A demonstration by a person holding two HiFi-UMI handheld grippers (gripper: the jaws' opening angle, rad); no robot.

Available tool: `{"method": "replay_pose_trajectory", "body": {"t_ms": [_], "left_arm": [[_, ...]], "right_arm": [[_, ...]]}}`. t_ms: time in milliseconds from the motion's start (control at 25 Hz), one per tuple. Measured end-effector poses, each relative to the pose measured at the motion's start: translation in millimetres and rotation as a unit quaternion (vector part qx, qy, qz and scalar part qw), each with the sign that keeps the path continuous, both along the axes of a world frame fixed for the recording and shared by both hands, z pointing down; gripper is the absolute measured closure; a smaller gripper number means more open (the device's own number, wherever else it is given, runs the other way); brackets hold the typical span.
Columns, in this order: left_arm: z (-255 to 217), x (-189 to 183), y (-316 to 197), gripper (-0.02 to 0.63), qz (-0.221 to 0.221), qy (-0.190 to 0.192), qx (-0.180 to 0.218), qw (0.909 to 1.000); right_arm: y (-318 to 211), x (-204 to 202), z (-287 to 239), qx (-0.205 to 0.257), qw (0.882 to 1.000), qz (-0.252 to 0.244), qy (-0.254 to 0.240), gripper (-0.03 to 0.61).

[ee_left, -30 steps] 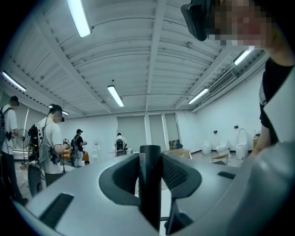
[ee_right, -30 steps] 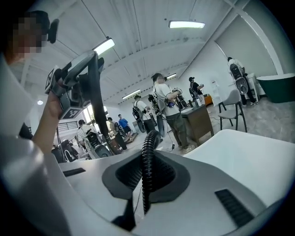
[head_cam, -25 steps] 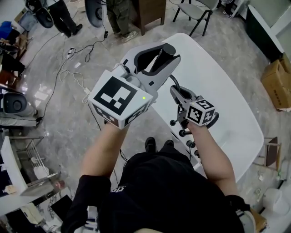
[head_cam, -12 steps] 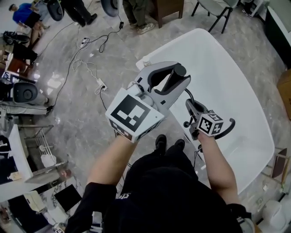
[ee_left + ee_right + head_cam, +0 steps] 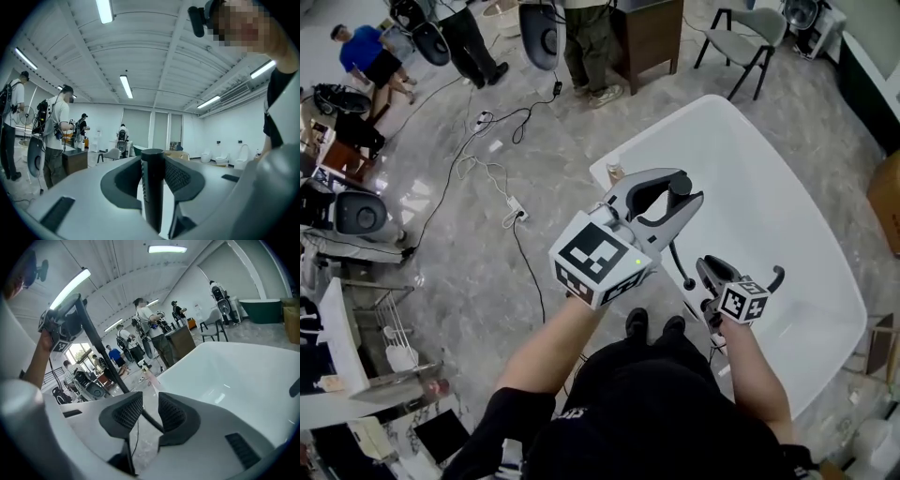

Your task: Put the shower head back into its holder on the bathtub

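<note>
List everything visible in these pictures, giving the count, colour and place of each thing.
bathtub: one, white, right of the open floor
shower head: one, black, in the left gripper
hose: one, black, running down from the shower head
chair: one, grey, beyond the tub
cabinet: one, brown, top centre
power strip: one, white, floor left of the tub
people: at least three, top left
left gripper: one, grey, shut on the shower head
right gripper: one, grey, jaws opening, hose between them

The grey marble floor [image 5: 441, 272] carries the white bathtub [image 5: 787, 206] at right; black cables [image 5: 525, 105] (plus a power strip [image 5: 517, 208]) trail upper left.
</note>
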State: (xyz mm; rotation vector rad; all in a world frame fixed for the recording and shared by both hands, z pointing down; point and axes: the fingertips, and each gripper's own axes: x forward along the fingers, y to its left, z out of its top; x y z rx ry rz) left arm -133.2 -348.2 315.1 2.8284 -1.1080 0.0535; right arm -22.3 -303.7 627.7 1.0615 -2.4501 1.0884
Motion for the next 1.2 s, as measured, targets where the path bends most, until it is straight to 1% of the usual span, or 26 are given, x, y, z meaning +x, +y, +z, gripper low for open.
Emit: {"method": "replay_pose_trajectory", "body": {"t_ms": [80, 200, 280, 400, 600, 720, 840, 1040, 1200], "left_arm": [[-7.2, 3.0, -0.6, 0.468, 0.015, 0.01, -0.003, 0.9998], [-14.6, 12.0, -1.0, 0.469, 0.027, -0.012, 0.012, 0.9995], [-10.8, 23.4, 1.3, 0.469, 0.042, -0.016, 0.01, 0.999], [12.6, 47.0, 3.5, 0.469, 0.062, -0.011, -0.016, 0.9979], [59.9, 96.5, 12.2, 0.471, 0.082, -0.01, -0.083, 0.9931], [99.9, 129.9, 18.7, 0.471, 0.076, -0.021, -0.117, 0.99], [139.3, 153.7, 34.2, 0.471, 0.066, -0.042, -0.143, 0.9866], [205.8, 181.1, 49.9, 0.469, 0.053, -0.073, -0.18, 0.9795], [265.3, 192.9, 53.9, 0.466, 0.032, -0.102, -0.206, 0.9728]], "right_arm": [[-8.6, 8.6, -26.1, 0.024, 1.0, 0.015, 0.002, 0.46], [-16.3, 22.7, -70.7, 0.065, 0.998, 0.025, 0.001, 0.466], [-12.9, 38.0, -96.0, 0.092, 0.995, 0.032, 0.004, 0.472], [-6.4, 69.3, -121.4, 0.122, 0.991, 0.052, 0.006, 0.483], [5.7, 128.1, -150.0, 0.141, 0.986, 0.09, -0.011, 0.494], [15.5, 165.3, -150.9, 0.146, 0.984, 0.097, -0.022, 0.5], [36.4, 191.1, -141.1, 0.149, 0.984, 0.095, -0.04, 0.505], [61.0, 220.6, -124.3, 0.143, 0.983, 0.094, -0.061, 0.509], [75.0, 235.0, -97.5, 0.135, 0.985, 0.086, -0.071, 0.511]]}}
